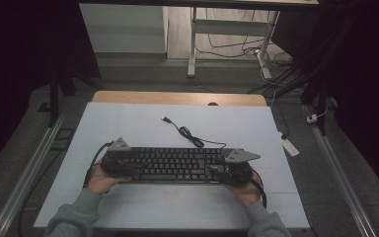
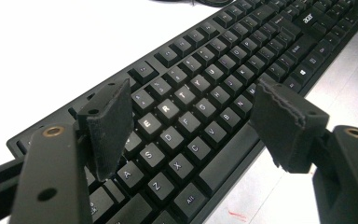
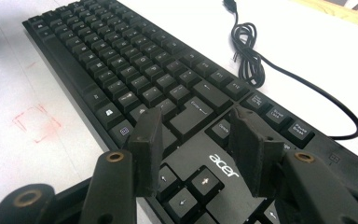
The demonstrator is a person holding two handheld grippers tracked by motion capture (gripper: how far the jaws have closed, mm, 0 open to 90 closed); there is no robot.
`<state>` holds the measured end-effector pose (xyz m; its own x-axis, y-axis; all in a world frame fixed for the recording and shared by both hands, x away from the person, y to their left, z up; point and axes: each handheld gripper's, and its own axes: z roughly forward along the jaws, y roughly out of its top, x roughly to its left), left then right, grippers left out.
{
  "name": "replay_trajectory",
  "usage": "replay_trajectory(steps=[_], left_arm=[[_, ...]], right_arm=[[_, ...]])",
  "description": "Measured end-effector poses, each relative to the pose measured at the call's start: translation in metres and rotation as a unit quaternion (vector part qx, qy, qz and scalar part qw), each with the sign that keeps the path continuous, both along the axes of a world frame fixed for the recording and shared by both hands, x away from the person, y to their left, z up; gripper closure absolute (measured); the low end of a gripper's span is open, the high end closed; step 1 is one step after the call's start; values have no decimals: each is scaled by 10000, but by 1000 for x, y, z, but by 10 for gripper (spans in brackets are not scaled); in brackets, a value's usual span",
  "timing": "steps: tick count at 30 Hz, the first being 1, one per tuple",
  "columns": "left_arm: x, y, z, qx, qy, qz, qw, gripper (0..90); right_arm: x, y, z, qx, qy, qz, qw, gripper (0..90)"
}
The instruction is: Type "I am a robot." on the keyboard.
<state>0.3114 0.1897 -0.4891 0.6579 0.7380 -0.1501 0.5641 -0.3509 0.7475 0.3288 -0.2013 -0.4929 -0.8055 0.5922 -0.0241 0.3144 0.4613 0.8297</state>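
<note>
While spread wide over the keyboard's point(image 2: 205, 93) letter keys, left gripper point(image 2: 193, 123) released, nothing pinched between its pads, which flank the left end of the board in the left gripper view. In the high view, at lower left of centre, in a hand point(image 1: 98, 180). Right gripper point(image 3: 196, 154) at lower right of centre there; in its own view jaws apart above the arrow keys and the brand panel, pressing on nothing. Black keyboard flat at lower centre of the white table point(image 1: 128, 123). Its cable point(image 1: 190, 136) coiled just behind, running toward upper centre and ending in a plug point(image 1: 166, 119).
</note>
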Motion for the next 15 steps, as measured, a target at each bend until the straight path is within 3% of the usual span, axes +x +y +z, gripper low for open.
replay_trajectory(steps=[15], left_arm=[[1,-2,-2,88,41,-50,9999,289]], right_arm=[[3,16,12,325,0,194,9993,559]])
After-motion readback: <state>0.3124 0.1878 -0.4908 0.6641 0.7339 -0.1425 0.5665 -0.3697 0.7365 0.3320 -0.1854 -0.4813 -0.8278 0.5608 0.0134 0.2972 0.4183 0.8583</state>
